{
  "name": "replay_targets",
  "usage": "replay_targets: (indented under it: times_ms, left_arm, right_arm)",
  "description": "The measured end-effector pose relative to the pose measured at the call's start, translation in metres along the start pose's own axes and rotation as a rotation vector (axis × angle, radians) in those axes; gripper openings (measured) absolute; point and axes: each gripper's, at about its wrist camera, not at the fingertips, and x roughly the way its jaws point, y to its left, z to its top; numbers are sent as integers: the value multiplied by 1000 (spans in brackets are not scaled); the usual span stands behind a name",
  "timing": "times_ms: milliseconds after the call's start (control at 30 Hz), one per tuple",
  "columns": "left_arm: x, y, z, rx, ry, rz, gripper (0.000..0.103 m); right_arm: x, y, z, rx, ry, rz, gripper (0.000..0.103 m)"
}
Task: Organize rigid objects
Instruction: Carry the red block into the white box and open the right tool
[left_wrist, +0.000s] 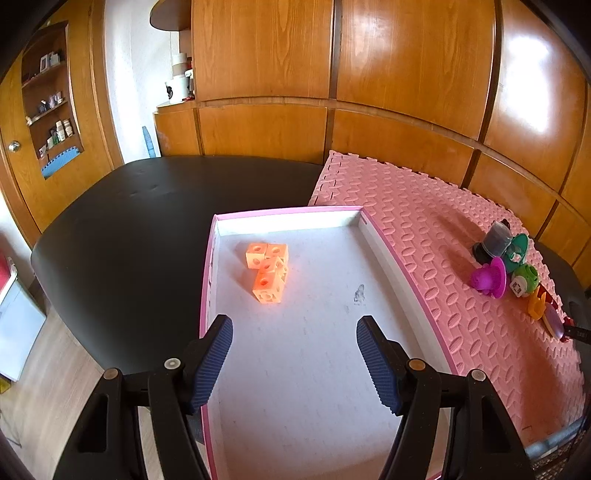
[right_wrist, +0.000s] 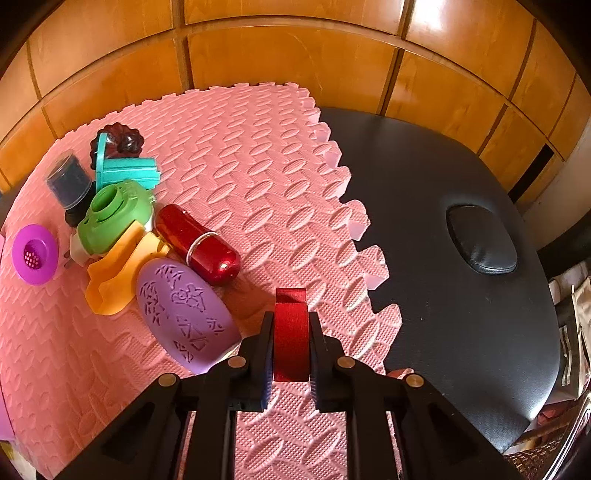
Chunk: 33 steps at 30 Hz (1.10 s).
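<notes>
In the left wrist view my left gripper (left_wrist: 294, 325) stands open and empty over a white box with a pink rim (left_wrist: 208, 266). An orange piece made of joined cubes (left_wrist: 267, 271) lies inside the box near its far end. In the right wrist view my right gripper (right_wrist: 290, 317) is shut on a flat red block (right_wrist: 290, 325), held just over the pink foam mat (right_wrist: 258, 177). To its left lie a purple oval piece (right_wrist: 184, 314), a red capsule (right_wrist: 199, 243), an orange piece (right_wrist: 110, 284), a green round toy (right_wrist: 114, 218), a teal piece (right_wrist: 125, 171) and a magenta disc (right_wrist: 34, 254).
The mat and box rest on a black padded table (left_wrist: 147, 221) with a round cushion (right_wrist: 480, 240) at the right. Wooden panel walls (left_wrist: 369, 74) stand behind. A dark jar (right_wrist: 70, 182) and a dark fluted piece (right_wrist: 122, 142) sit at the heap's far side.
</notes>
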Motion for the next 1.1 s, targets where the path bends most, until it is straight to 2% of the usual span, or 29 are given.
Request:
replay_targets:
  times_ms: [233, 400, 567, 733, 900, 1100]
  left_arm:
    - [1, 3, -7, -13, 17, 5, 73]
    - [2, 5, -9, -18, 21, 11, 74]
    - [0, 9, -10, -26, 14, 14, 74]
    - [-2, 19, -9, -46, 4, 21, 74]
    - [-3, 32, -10, -76, 0, 33, 74]
    - [-4, 45, -12, -104, -2, 46, 74]
  right_arm:
    - [-2, -1, -1, 18, -10, -4, 14]
    - [-11, -6, 2, 51, -57, 18, 14]
    - [-31, -2, 4, 40, -161, 86, 14]
    - [-58, 21, 6, -6, -239, 180, 14]
    - [-86, 88, 10, -140, -258, 326, 14]
    - [-88, 209, -2, -368, -173, 510, 14]
